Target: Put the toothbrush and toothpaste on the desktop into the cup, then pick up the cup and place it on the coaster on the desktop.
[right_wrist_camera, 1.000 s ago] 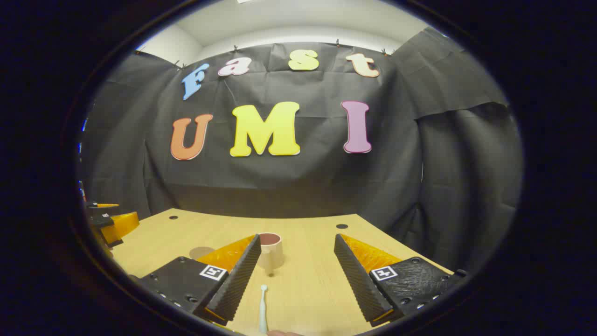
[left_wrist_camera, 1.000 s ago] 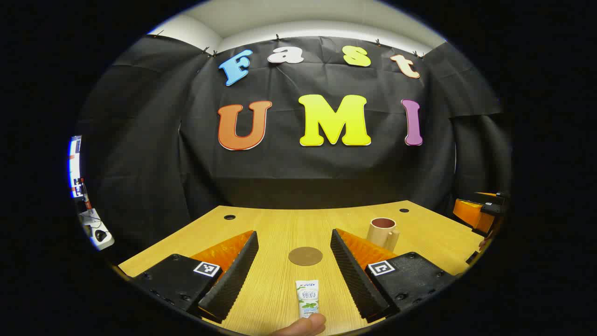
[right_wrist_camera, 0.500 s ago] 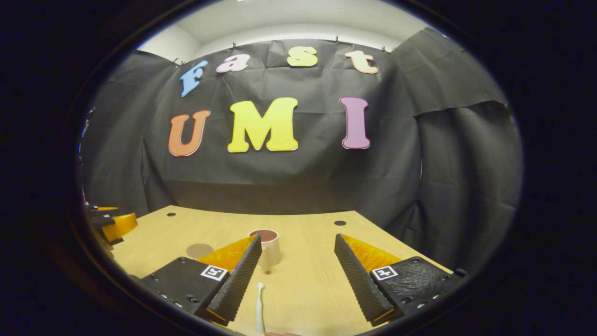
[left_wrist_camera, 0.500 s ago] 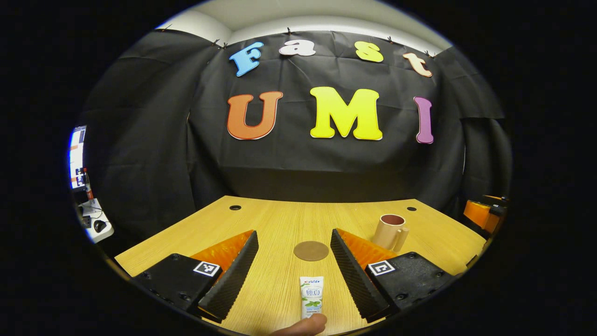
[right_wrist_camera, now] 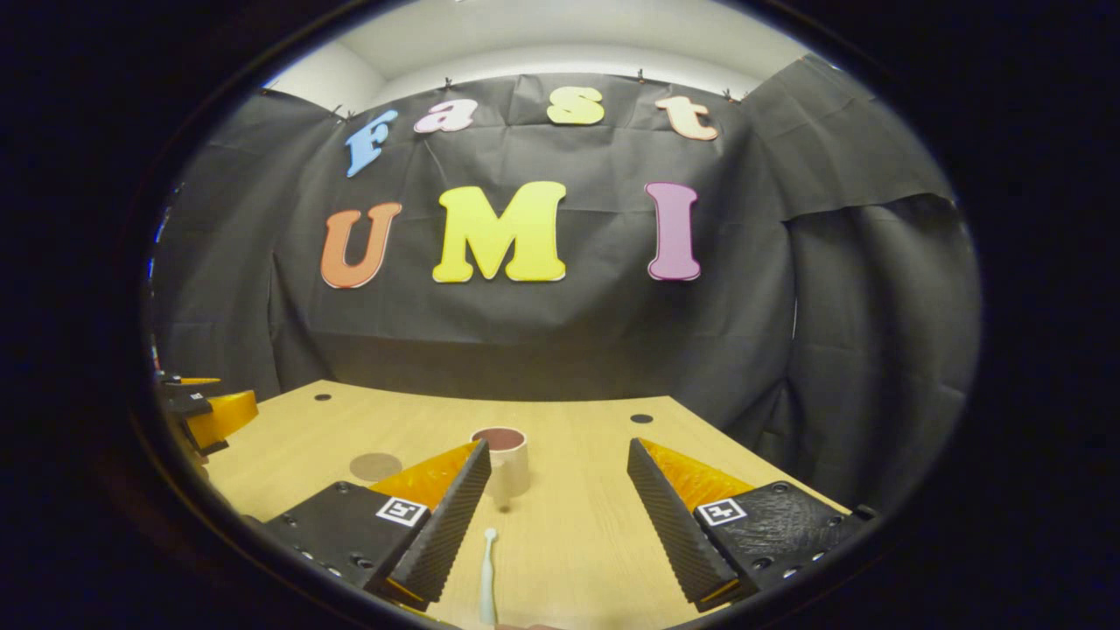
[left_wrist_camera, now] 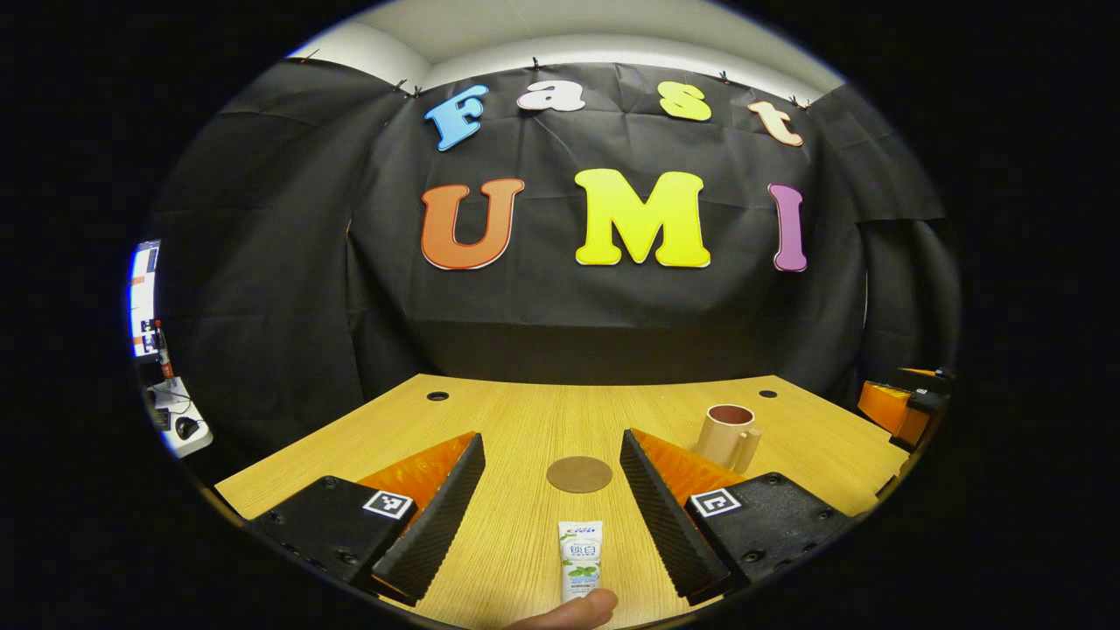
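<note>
Over the last second very little is changing: both views are only drifting slightly, the wall sliding a touch up and down, while the toothpaste (left_wrist_camera: 580,560) is staying put between the spread fingers of the left gripper (left_wrist_camera: 553,503) and the toothbrush (right_wrist_camera: 486,573) is staying between those of the right gripper (right_wrist_camera: 557,516). That reads as 2 hands settling their aim rather than starting a grasp, so the task is still sitting at its first step, with nothing in the cup (left_wrist_camera: 729,435) yet. Both grippers are standing wide open, holding nothing, their fingers hovering apart from the objects. The toothpaste is lying flat on the desktop (left_wrist_camera: 525,420), its long axis running straight away from the left camera, the flat crimped end pointing toward the coaster (left_wrist_camera: 579,474) and the near end hidden by a fingertip (left_wrist_camera: 569,612) at the bottom edge. The toothbrush is lying flat too, long axis nearly along the right gripper's line of sight, its small rounded end pointing toward the cup, which is standing upright just beyond it with its handle turned to the right in the left gripper view. The coaster is lying well to the cup's left. Each gripper is probably needing to drop down over its object before closing across the narrow width.
</note>
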